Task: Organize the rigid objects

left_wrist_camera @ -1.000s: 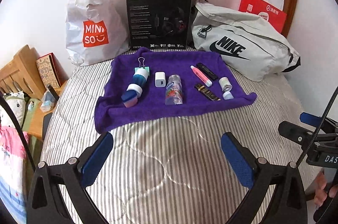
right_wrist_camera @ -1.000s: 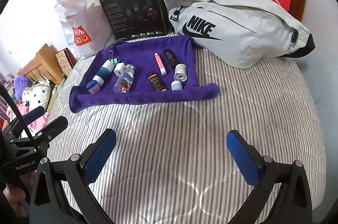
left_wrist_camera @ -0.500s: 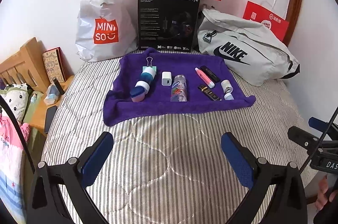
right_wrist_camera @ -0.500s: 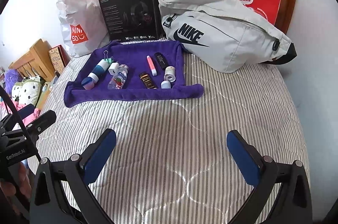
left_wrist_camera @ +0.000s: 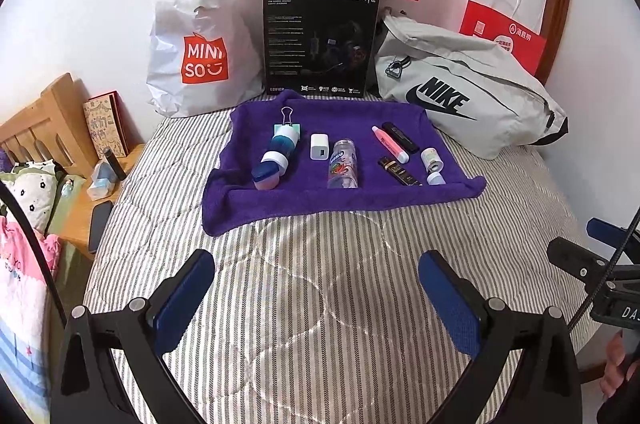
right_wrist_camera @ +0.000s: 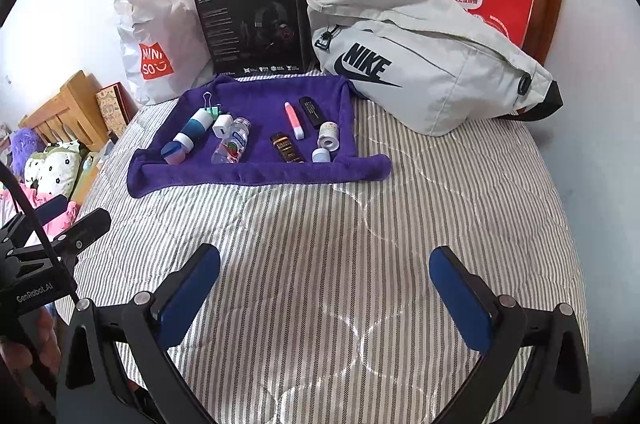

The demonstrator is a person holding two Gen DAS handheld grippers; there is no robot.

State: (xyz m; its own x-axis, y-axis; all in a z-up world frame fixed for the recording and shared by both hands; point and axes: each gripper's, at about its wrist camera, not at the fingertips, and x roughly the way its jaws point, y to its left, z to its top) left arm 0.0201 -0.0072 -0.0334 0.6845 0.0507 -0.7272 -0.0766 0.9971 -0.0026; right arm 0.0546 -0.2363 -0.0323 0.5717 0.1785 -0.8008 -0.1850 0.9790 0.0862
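Nearest, the left gripper [left_wrist_camera: 316,280] and right gripper [right_wrist_camera: 324,276] hover over the striped quilted bedspread [left_wrist_camera: 320,304], jaws wide, gripping nothing. Farther, a fuzzy purple towel [left_wrist_camera: 320,196] carries the rigid objects: a cylindrical blue-white bottle [left_wrist_camera: 280,148], cubic white charger [left_wrist_camera: 319,146], clear plastic bottle [left_wrist_camera: 343,164], pink marker [left_wrist_camera: 390,143]. Farthest right, a grey fabric bag [left_wrist_camera: 472,96].

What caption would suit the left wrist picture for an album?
Open left gripper hovers above a striped bed, facing small items laid on a purple towel.
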